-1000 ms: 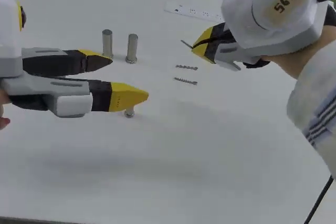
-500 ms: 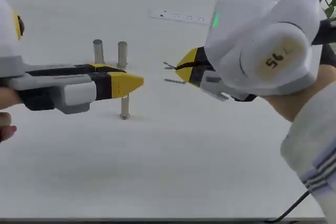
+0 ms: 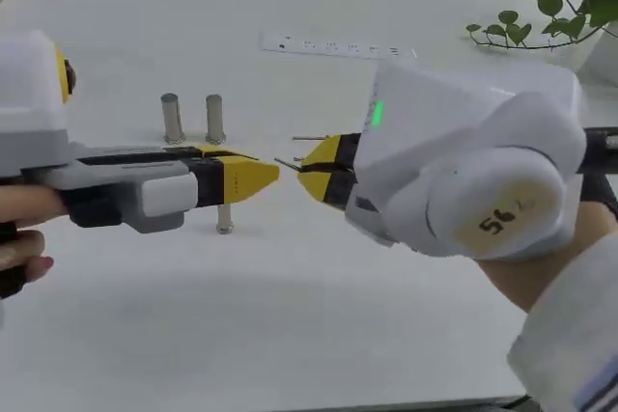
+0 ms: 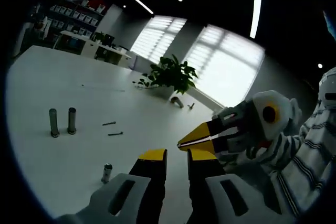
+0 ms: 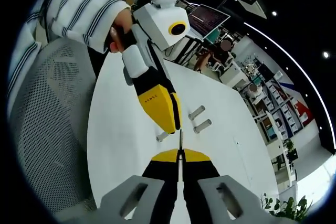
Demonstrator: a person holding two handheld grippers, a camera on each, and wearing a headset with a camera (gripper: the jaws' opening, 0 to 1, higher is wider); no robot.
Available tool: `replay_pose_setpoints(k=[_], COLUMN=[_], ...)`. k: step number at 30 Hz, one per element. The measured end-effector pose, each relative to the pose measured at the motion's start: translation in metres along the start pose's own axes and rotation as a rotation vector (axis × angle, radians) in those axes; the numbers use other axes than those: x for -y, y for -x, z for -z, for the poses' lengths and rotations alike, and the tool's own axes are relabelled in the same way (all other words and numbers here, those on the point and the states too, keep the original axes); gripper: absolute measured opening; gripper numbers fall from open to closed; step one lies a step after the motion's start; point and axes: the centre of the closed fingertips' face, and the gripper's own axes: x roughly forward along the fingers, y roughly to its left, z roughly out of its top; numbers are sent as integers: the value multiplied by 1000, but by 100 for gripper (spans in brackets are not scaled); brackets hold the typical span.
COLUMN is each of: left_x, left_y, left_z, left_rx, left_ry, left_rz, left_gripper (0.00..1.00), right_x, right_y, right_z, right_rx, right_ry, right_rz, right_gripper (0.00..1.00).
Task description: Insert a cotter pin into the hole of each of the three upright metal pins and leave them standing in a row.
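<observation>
- A white power strip is lying at the 12 o'clock edge of the white table in the head view, and a leafy plant is sitting at 1 o'clock.
- One upright metal pin is standing just beside a second metal pin, toward 10 o'clock from the view's middle.
- A third metal pin is standing apart from that pair, at their 6 o'clock.
- The left gripper is pointing in from 9 o'clock and is crossing in front of the third metal pin, hiding its top.
- In the left gripper view, a loose cotter pin and another loose cotter pin are lying flat on the table at 3 o'clock of the standing pair.
- A mesh chair back is showing at 9 o'clock in the right gripper view.
- The left gripper's jaws are standing a narrow gap apart and are holding nothing.
- The right gripper is pointing in from 3 o'clock, its jaws pinching tight on a held cotter pin.
- The held cotter pin is sticking straight out past the yellow tips toward the left gripper's tips. I cannot tell whether it is touching them.
</observation>
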Motion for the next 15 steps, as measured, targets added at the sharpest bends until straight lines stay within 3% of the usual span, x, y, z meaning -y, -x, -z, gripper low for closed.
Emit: replay_pose_setpoints(k=[9,15], left_x=[11,13], left_y=[-1,0], left_z=[12,16], left_rx=[-53,-78], left_ry=[2,3], left_rz=[24,27], left_gripper=[6,4], right_x=[-16,-17], right_y=[-2,0], right_z=[-7,-9], right_rx=[11,24], right_ry=[12,-16], right_rz=[-16,-20], right_gripper=[0,0])
